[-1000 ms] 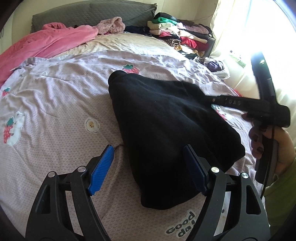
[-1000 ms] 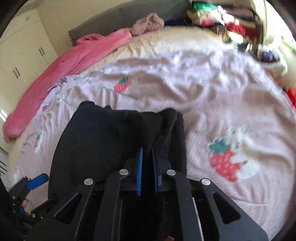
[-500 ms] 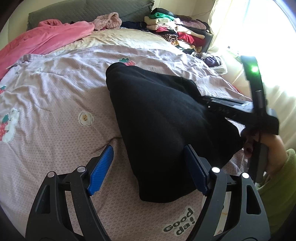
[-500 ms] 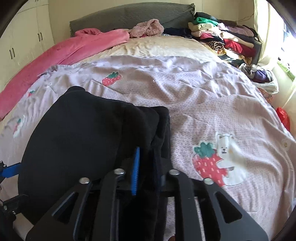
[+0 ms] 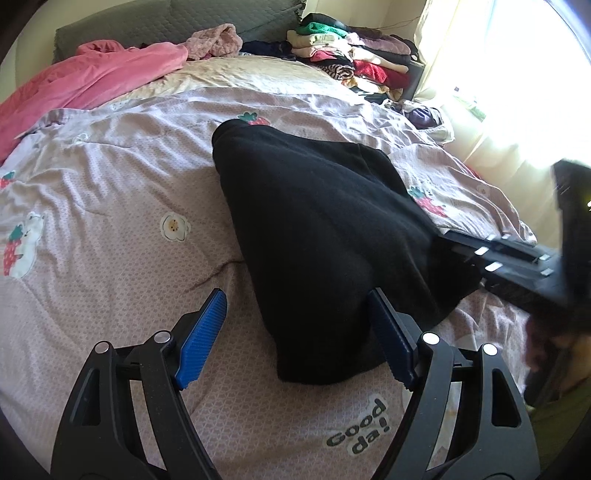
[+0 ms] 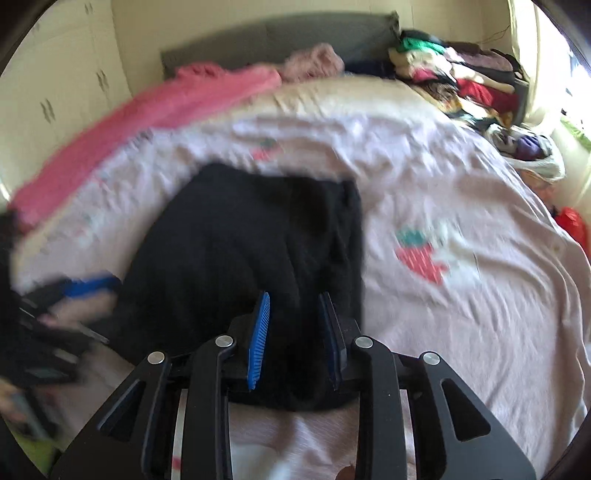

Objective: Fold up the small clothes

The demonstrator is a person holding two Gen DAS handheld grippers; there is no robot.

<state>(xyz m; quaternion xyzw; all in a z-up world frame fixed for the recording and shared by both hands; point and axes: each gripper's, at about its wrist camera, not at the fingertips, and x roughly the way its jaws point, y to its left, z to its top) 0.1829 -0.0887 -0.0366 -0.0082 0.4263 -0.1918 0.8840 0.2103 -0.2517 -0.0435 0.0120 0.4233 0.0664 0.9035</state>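
one black garment [image 5: 325, 236] lay on lilac quilt [image 5: 110, 206]; left gripper [image 5: 295, 332] spread wide, empty; right gripper [image 6: 295, 332] parted, garment edge between pads, one clothes stack [image 5: 351, 55] behind.

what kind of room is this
Most likely a home bedroom: a bed covered by a lilac strawberry-print quilt, a grey padded headboard, and a pile of folded clothes near the bright window. A black garment lies on the quilt.

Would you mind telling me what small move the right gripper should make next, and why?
Probably draw the right gripper back off the black garment. Its jaws stand parted around the cloth edge, the garment lies folded on the bed, and the left gripper is open too.
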